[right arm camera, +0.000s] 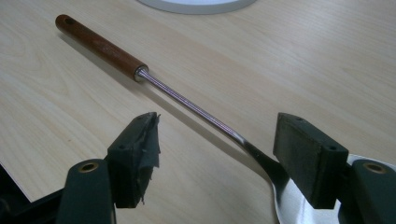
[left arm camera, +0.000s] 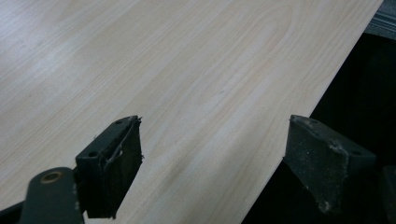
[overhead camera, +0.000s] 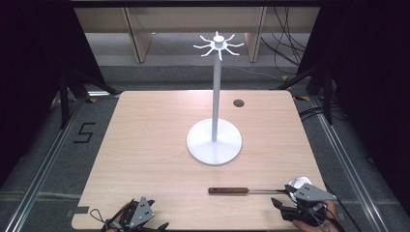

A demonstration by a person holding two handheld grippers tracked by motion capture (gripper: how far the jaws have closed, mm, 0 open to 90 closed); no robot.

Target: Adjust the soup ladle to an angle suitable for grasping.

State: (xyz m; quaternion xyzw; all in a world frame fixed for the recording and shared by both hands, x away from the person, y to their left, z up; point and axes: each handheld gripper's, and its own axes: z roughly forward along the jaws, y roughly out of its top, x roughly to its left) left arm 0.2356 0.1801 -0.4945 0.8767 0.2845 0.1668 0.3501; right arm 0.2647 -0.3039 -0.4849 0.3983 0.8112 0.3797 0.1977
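Observation:
A utensil with a brown wooden handle (overhead camera: pixel 228 191) and a thin metal shaft (right arm camera: pixel 187 100) lies flat near the table's front edge. Its shiny head (overhead camera: pixel 300 182) points right. My right gripper (overhead camera: pixel 283 195) sits low over the utensil's neck at the front right. In the right gripper view the gripper (right arm camera: pixel 217 154) is open, the shaft runs between the jaws, and neither pad presses on it. My left gripper (overhead camera: pixel 158 213) rests at the front left. In the left gripper view the gripper (left arm camera: pixel 212 154) stands open over bare wood with nothing between its fingers.
A white stand (overhead camera: pixel 214 140) with a round base, a tall pole and a crown of hooks (overhead camera: pixel 218 44) stands at the table's middle. Its base rim (right arm camera: pixel 196 4) appears at the top of the right gripper view. A dark round hole (overhead camera: pixel 238 103) lies at the back right. The table edge (left arm camera: pixel 299 116) is close to my left gripper.

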